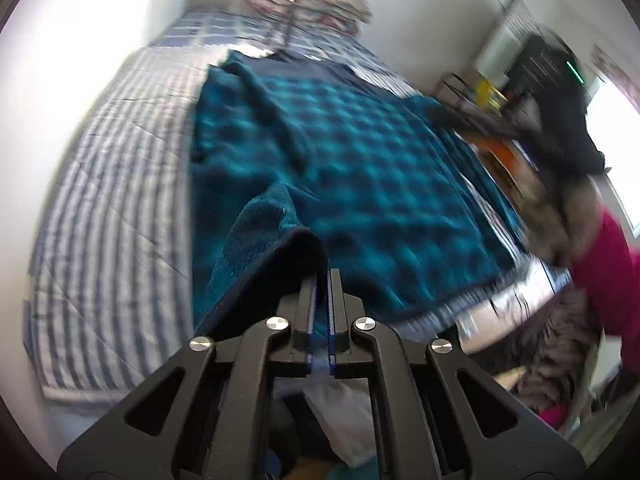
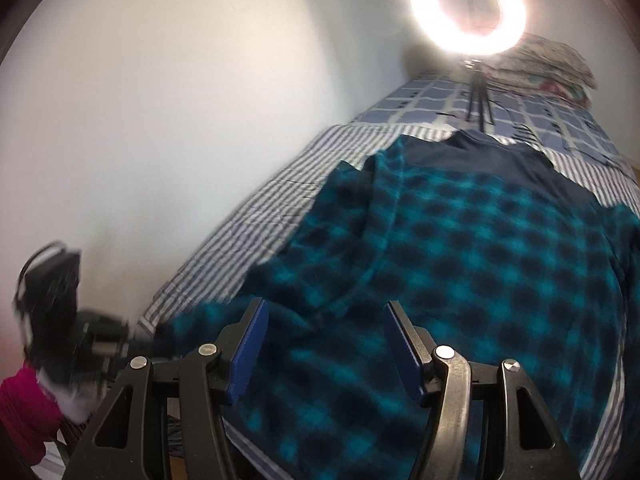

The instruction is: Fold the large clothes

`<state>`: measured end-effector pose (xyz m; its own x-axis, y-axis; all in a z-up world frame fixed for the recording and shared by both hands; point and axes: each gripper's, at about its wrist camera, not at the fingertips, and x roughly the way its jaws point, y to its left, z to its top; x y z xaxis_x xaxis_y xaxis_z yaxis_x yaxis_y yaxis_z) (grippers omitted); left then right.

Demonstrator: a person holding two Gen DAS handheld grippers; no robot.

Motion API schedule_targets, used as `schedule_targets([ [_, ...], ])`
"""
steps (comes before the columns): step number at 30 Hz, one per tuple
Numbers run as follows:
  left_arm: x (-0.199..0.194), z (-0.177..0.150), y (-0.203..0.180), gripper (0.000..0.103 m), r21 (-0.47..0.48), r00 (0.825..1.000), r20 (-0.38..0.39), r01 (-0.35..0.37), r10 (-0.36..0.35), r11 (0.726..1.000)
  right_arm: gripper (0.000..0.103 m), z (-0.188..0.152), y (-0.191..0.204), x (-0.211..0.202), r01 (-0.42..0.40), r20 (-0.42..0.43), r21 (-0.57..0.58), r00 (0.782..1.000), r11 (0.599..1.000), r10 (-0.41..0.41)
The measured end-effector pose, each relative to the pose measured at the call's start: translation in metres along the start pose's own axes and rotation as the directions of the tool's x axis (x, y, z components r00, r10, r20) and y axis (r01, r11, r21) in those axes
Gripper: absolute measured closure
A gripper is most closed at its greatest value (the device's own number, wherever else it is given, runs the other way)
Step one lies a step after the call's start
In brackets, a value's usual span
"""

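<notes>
Garment: we see a teal-and-navy checked fleece garment (image 2: 460, 264) spread flat across the bed (image 2: 256, 216), its plain navy end toward the ring light (image 2: 468, 10).
Left gripper: our left gripper (image 1: 323, 276) has its jaws together — clamped on a lifted navy-lined edge of the garment, at the end farthest from the ring light.
Right gripper: our right gripper (image 2: 326, 344) has its jaws apart above the fleece; we see nothing pinched between them.
Bedding: striped cover under the garment, checked blue sheet and pillows (image 2: 548, 60) by the ring light.
Person: a magenta sleeve (image 1: 612, 276) — beside the bed's near corner.
</notes>
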<state>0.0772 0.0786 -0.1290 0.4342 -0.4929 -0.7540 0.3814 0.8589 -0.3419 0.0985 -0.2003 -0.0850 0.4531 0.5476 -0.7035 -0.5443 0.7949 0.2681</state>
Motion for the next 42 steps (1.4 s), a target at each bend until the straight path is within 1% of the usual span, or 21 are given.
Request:
schedule_targets([
  [2, -0.004, -0.012, -0.013, 0.099, 0.013, 0.999, -0.024, 0.046, -0.046, 0.999, 0.04, 0.014, 0.003, 0.011, -0.021, -0.02, -0.024, 1.0, 0.999, 0.021],
  [4, -0.01, -0.021, -0.022, 0.09, 0.013, 0.997, -0.023, 0.073, -0.072, 0.997, 0.04, 0.033, 0.007, 0.026, -0.049, -0.045, -0.043, 0.998, 0.998, 0.047],
  [6, -0.02, -0.029, -0.025, 0.063, -0.004, 0.996, -0.002, 0.087, -0.087, 0.996, 0.04, 0.05, 0.008, 0.038, -0.062, -0.055, -0.041, 0.997, 0.997, 0.06],
  [7, -0.026, -0.032, -0.023, 0.059, -0.023, 0.997, 0.018, 0.081, -0.08, 0.996, 0.04, 0.06, 0.009, 0.046, -0.065, -0.061, -0.037, 0.996, 0.997, 0.062],
  [8, -0.029, -0.034, -0.019, 0.059, -0.04, 0.997, 0.032, 0.067, -0.066, 0.997, 0.04, 0.066, 0.01, 0.051, -0.066, -0.066, -0.035, 0.996, 0.997, 0.064],
  [9, -0.03, -0.035, -0.013, 0.059, -0.056, 0.999, 0.038, 0.025, -0.023, 0.998, 0.04, 0.076, 0.012, 0.061, -0.066, -0.077, -0.036, 0.995, 0.997, 0.063],
  [11, -0.027, -0.034, -0.001, 0.059, -0.077, 0.994, 0.04, -0.096, 0.099, 0.992, 0.04, 0.09, 0.016, 0.078, -0.061, -0.092, -0.042, 0.994, 0.997, 0.057],
  [14, -0.011, -0.033, 0.026, 0.059, -0.17, 0.987, 0.003, -0.155, 0.158, 0.973, 0.04, 0.11, 0.016, 0.113, -0.041, -0.13, -0.022, 0.991, 0.999, 0.038],
  [16, -0.003, -0.033, 0.039, 0.059, -0.2, 0.983, -0.006, -0.183, 0.185, 0.963, 0.04, 0.123, 0.012, 0.137, -0.012, -0.146, -0.011, 0.989, 1.0, 0.01],
  [18, 0.008, -0.032, 0.054, 0.059, -0.255, 0.985, -0.029, -0.169, 0.167, 0.952, 0.04, 0.135, 0.006, 0.153, 0.015, -0.154, 0.005, 0.988, 1.0, -0.014],
  [21, 0.027, -0.034, 0.076, 0.059, -0.301, 0.988, -0.057, -0.151, 0.14, 0.942, 0.04, 0.153, -0.007, 0.178, 0.048, -0.159, 0.039, 0.986, 0.998, -0.041],
  [25, 0.046, -0.035, 0.089, 0.059, -0.363, 0.992, -0.092, -0.112, 0.084, 0.925, 0.04, 0.172, -0.016, 0.215, 0.056, -0.186, 0.069, 0.982, 0.996, -0.043],
  [28, 0.05, -0.035, 0.093, 0.059, -0.389, 0.995, -0.089, -0.08, 0.049, 0.918, 0.04, 0.183, -0.016, 0.249, 0.101, -0.207, 0.039, 0.974, 0.994, -0.091],
  [32, 0.054, -0.036, 0.095, 0.059, -0.398, 0.994, -0.101, -0.071, 0.034, 0.914, 0.04, 0.188, -0.014, 0.281, 0.153, -0.221, 0.004, 0.964, 0.988, -0.148],
  [34, 0.059, -0.038, 0.098, 0.063, -0.4, 0.994, -0.107, -0.064, 0.022, 0.914, 0.041, 0.187, -0.01, 0.297, 0.176, -0.23, -0.044, 0.956, 0.983, -0.181],
  [35, 0.062, -0.038, 0.099, 0.076, -0.399, 0.994, -0.112, -0.062, 0.018, 0.915, 0.053, 0.187, -0.009, 0.301, 0.185, -0.231, -0.06, 0.953, 0.981, -0.194],
  [36, 0.064, -0.039, 0.099, 0.088, -0.397, 0.993, -0.117, -0.066, 0.02, 0.915, 0.068, 0.185, -0.007, 0.307, 0.196, -0.235, -0.085, 0.949, 0.977, -0.211],
  [37, 0.066, -0.039, 0.1, 0.09, -0.397, 0.992, -0.122, -0.07, 0.024, 0.915, 0.086, 0.182, -0.006, 0.314, 0.206, -0.251, -0.108, 0.941, 0.973, -0.228],
  [38, 0.066, -0.039, 0.101, 0.095, -0.401, 0.992, -0.121, -0.071, 0.024, 0.913, 0.096, 0.181, -0.005, 0.318, 0.217, -0.261, -0.119, 0.935, 0.969, -0.241],
  [40, 0.061, -0.041, 0.1, 0.097, -0.4, 0.994, -0.109, -0.064, 0.022, 0.914, 0.098, 0.18, -0.003, 0.322, 0.232, -0.261, -0.133, 0.93, 0.964, -0.26],
  [42, 0.052, -0.042, 0.096, 0.098, -0.393, 0.996, -0.088, -0.059, 0.026, 0.918, 0.099, 0.188, 0.0, 0.316, 0.224, -0.227, -0.131, 0.941, 0.966, -0.25],
])
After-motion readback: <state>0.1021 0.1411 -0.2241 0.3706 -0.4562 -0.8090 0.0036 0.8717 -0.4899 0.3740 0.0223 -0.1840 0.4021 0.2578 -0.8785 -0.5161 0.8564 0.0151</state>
